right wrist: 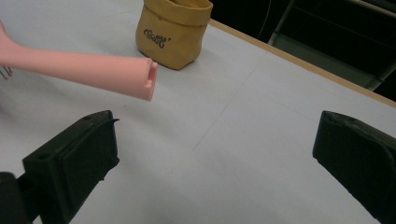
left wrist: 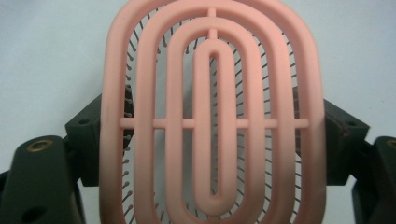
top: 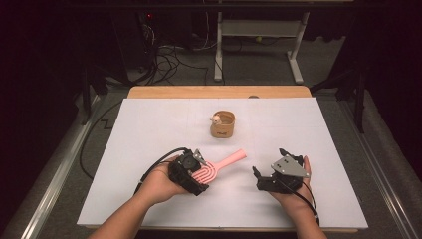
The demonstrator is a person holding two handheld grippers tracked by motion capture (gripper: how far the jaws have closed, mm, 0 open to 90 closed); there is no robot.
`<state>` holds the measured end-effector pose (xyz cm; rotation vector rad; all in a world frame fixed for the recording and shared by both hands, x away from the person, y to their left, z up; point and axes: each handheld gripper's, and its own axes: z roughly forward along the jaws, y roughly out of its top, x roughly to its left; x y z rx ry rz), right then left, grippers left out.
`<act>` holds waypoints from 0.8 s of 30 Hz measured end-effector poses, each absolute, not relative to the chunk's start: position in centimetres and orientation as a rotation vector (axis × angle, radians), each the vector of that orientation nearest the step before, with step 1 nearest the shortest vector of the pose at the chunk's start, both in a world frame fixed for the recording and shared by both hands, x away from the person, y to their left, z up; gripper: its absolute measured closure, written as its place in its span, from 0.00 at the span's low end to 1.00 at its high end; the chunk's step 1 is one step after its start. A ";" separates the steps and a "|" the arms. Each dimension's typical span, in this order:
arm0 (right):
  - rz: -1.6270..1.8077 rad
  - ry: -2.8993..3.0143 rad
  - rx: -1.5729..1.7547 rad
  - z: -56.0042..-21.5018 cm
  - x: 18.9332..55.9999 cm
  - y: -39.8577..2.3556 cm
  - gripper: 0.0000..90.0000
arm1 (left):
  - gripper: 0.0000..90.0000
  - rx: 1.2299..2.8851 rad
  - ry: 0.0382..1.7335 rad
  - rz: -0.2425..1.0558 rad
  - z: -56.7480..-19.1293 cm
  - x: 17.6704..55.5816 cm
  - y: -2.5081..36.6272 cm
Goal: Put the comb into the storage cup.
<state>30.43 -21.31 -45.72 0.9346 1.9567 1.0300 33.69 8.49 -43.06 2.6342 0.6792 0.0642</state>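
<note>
Pink hairbrush held by the left gripper, just in front of the tan fabric pouch, which serves here as the landmark. The jaws are clamped across the brush's slotted oval head, one pad on each long edge, with the bristles facing away from the gripper's camera and toward the white table sheet. Gripping the head rather than the handle leaves the handle free; it points up and away toward the pouch, its cut end stopping short of the pouch's near wall, apart from it. This probably presents the handle for a second grip, or aims it at the pouch's opening.

The right gripper sits in front of the pouch and to its right, well apart from it. Its jaws stand wide apart with nothing between them, only bare sheet; the handle end lies beyond its near pad, not touching.

The pouch stands upright, rim rolled down, mouth open. A small pale object shows at its left rim; what it is cannot be told.
</note>
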 end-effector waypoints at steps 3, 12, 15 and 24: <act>1.019 1.967 0.917 -45.8 30.7 -20.8 0.01 | 0.22 2.636 0.676 0.053 -43.1 33.7 8.5; 0.973 2.009 0.839 -46.3 30.1 -20.4 0.01 | 0.22 2.626 0.695 0.049 -43.2 33.7 8.2; 0.958 2.020 0.807 -46.7 29.9 -20.5 0.01 | 0.22 2.627 0.697 0.048 -43.2 33.8 8.2; 0.881 2.061 0.713 -47.4 29.3 -20.1 0.01 | 0.22 2.630 0.703 0.024 -43.2 33.8 8.0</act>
